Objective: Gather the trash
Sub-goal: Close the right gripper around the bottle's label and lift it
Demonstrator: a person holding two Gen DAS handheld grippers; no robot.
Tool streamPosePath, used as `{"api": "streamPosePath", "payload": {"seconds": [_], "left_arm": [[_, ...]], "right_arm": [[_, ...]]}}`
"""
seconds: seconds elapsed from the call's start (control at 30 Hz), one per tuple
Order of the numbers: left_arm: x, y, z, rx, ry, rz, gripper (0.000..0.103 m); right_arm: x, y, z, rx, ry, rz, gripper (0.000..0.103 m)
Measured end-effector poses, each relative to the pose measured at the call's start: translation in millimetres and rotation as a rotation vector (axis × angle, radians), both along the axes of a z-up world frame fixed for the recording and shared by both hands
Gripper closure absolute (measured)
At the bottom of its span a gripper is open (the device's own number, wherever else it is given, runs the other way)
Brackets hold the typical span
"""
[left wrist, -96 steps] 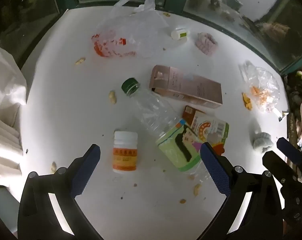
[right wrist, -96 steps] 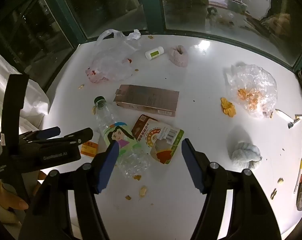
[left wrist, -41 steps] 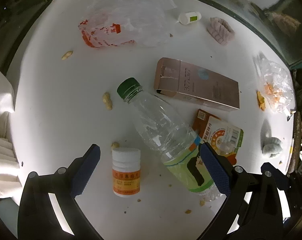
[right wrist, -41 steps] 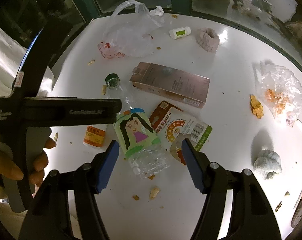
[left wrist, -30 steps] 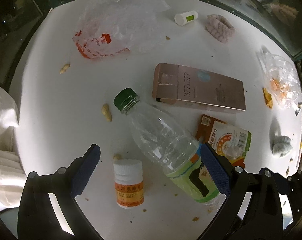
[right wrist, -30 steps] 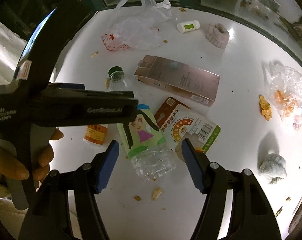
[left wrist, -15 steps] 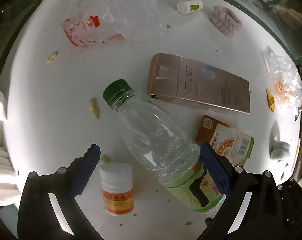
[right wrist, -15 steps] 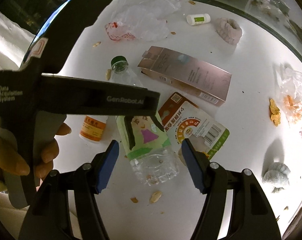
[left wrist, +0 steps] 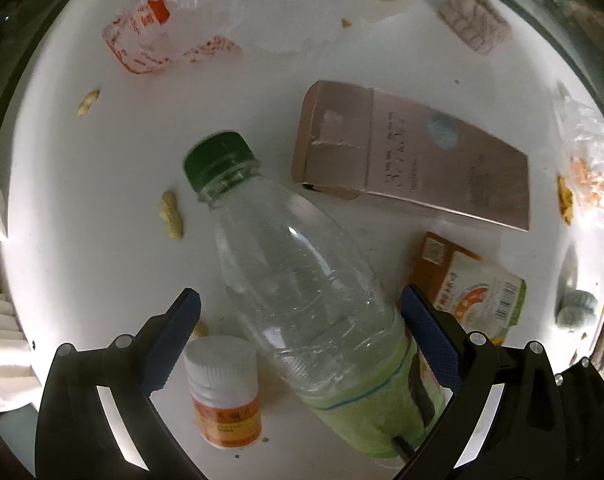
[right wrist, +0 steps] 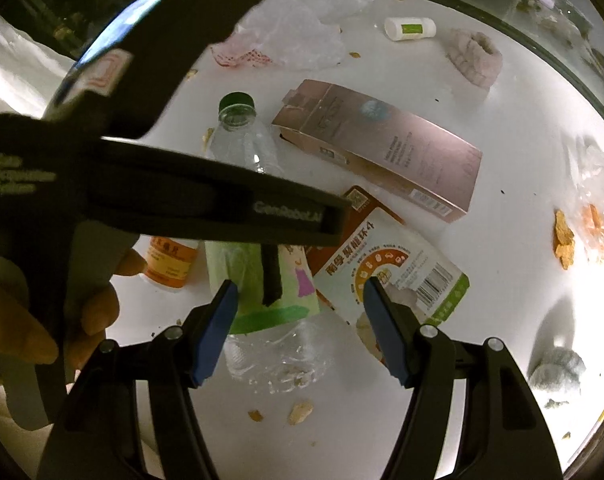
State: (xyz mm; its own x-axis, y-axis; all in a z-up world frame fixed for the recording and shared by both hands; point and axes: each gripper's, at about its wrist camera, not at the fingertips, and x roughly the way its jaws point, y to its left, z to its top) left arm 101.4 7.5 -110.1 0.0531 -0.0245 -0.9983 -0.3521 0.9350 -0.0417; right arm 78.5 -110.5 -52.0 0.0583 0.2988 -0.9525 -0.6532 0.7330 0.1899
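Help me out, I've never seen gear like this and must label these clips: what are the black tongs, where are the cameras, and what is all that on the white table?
They are hand-held grippers, one in each of a person's hands; no robot arm. Each carries a wide-angle camera looking along its blue-padded fingers.

The left camera shows the left gripper, open, straddling a clear bottle lying on the table, not yet gripping it. A pill jar stands beside it.

The right camera shows the right gripper, open, near the bottle's base, and the person's hand holding the left gripper.

Also lying there: a pink box, a snack pouch, plastic bags, peanuts and crumbs. Nothing is held.
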Motion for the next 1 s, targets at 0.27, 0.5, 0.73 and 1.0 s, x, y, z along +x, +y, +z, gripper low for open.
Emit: {"api": "streamPosePath", "payload": {"seconds": [0.27, 0.5, 0.73, 1.0], "left_arm": [[-0.1, 5.5, -28.3, -0.043, 0.068, 0.053, 0.006], [7.8, 4.5, -37.5, -0.014, 0.062, -0.007, 0.006], [-3.9, -2.7, -33.7, 0.011, 0.049, -0.044, 0.006], [-12.7, -1.9, -31.3, 0.026, 0.028, -0.080, 0.006]], "right_arm": [[-5.5, 11.4, -6.6, 0.036, -0.001, 0.059, 0.034], [-7.7, 18.7, -15.4, 0.058, 0.056, 0.107, 0.034], [-11.8, 31.1, -30.9, 0.056, 0.084, 0.137, 0.034], [3.8, 40.2, -58.1, 0.060, 0.139, 0.147, 0.035]]}}
